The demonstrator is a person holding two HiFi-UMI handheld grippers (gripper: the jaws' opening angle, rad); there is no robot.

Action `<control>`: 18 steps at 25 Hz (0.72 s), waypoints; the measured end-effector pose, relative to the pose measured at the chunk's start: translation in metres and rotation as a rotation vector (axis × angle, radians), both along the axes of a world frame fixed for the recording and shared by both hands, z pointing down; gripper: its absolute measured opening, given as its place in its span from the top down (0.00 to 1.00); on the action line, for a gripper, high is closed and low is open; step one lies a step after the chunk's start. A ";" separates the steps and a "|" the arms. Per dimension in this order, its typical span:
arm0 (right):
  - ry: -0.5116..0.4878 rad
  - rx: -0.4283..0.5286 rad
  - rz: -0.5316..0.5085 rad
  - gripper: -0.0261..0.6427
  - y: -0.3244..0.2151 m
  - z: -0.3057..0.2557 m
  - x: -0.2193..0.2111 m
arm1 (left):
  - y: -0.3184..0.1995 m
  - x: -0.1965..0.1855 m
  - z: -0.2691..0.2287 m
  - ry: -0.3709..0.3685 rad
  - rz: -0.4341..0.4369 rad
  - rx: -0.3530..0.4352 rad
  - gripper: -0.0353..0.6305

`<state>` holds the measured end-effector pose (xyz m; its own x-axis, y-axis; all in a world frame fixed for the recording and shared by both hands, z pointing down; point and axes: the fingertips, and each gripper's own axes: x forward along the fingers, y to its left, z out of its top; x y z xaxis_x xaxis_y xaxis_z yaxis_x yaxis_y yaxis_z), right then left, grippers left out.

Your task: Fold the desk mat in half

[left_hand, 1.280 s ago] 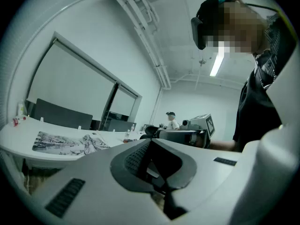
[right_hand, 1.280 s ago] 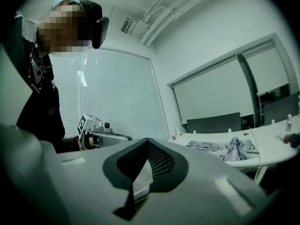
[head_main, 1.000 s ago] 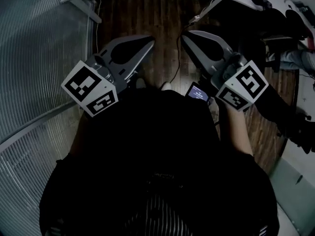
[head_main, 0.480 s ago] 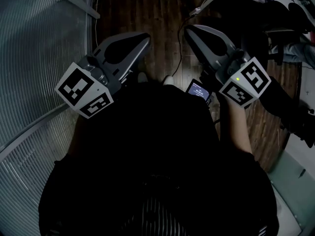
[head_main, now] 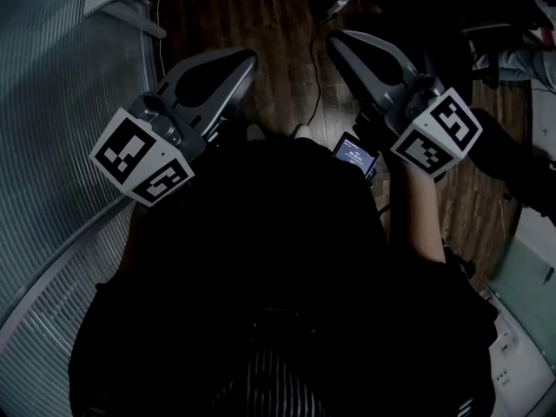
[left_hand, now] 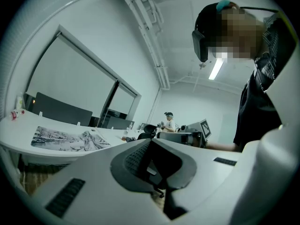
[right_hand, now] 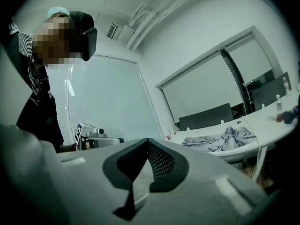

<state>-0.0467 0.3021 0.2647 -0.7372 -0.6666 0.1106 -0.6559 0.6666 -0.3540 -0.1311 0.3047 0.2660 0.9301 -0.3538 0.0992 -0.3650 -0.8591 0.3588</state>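
The desk mat (left_hand: 70,138), printed with a grey and white picture, lies flat on the white table (left_hand: 18,135). The right gripper view also shows the mat (right_hand: 220,138), spread out far ahead. Both grippers hang in front of my body over the floor, well short of the table. My left gripper (head_main: 248,57) is shut and holds nothing, its tips (left_hand: 149,141) meeting. My right gripper (head_main: 334,40) is shut too and empty, jaws closed together (right_hand: 147,139). Each gripper shows in the other's view.
Dark wooden floor (head_main: 278,24) with a cable (head_main: 314,85) lies below the grippers. A small lit screen (head_main: 354,155) sits by my right hand. A ribbed grey wall (head_main: 61,102) runs along the left. Black chairs (right_hand: 206,116) stand behind the table; another person (left_hand: 168,121) stands far off.
Both grippers have sunk a little and spread slightly apart in the head view. The white table edge has slid toward the top of that view. The jaws stay closed.
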 end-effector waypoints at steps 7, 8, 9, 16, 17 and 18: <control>0.025 0.006 0.035 0.95 0.006 -0.012 0.003 | 0.003 0.002 -0.007 0.032 0.029 0.013 0.94; 0.029 0.003 0.033 0.95 0.006 -0.014 0.003 | 0.003 0.001 -0.010 0.041 0.027 0.011 0.94; 0.031 0.000 0.031 0.95 0.006 -0.016 0.003 | 0.003 0.000 -0.012 0.048 0.023 0.010 0.94; 0.030 -0.005 0.003 0.95 -0.001 -0.012 0.000 | 0.000 -0.004 -0.002 0.060 -0.004 -0.005 0.94; 0.021 -0.002 -0.011 0.95 -0.001 -0.012 -0.002 | 0.000 -0.004 0.000 0.058 -0.008 -0.007 0.94; 0.013 0.003 -0.025 0.95 -0.001 -0.013 -0.003 | -0.001 -0.004 0.002 0.054 -0.012 -0.008 0.94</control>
